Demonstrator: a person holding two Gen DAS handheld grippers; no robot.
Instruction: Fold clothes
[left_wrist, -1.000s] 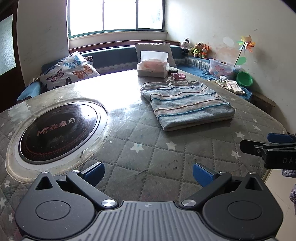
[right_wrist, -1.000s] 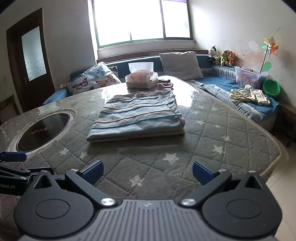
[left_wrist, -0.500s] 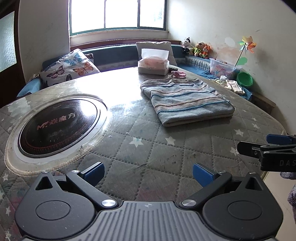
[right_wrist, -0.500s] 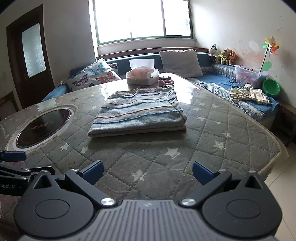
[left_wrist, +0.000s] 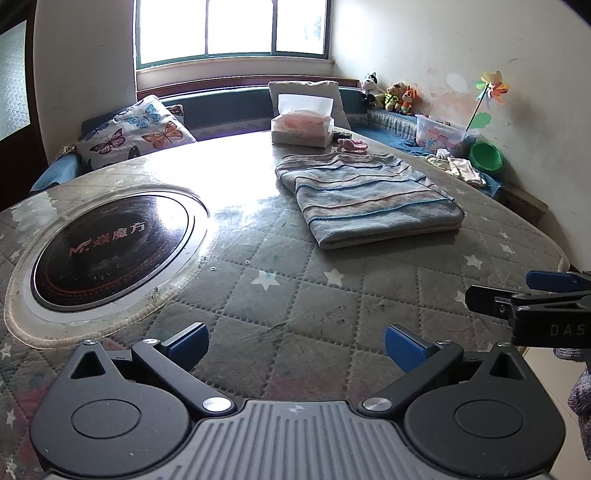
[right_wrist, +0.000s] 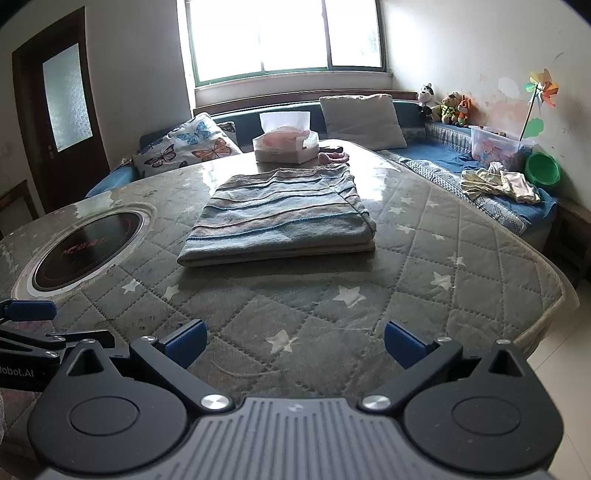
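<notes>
A striped garment (right_wrist: 277, 218) is seen folded into a flat rectangle on the far middle of the quilted tabletop (right_wrist: 424, 258), just near of a tissue box (right_wrist: 286, 142). Both the left tongs (left_wrist: 295, 345) and the right tongs (right_wrist: 293, 341) are held wide apart at the near edge, and nothing is gripped by either. More clothes (right_wrist: 498, 182) are heaped on the bench at the far right, well apart from the tabletop. The fold appears to be finished. If the stack were to be lifted, its layers could be separated should only the top ply be pinched. The inset hotplate (left_wrist: 110, 243) at the left could be snagged if cloth were dragged across it.
</notes>
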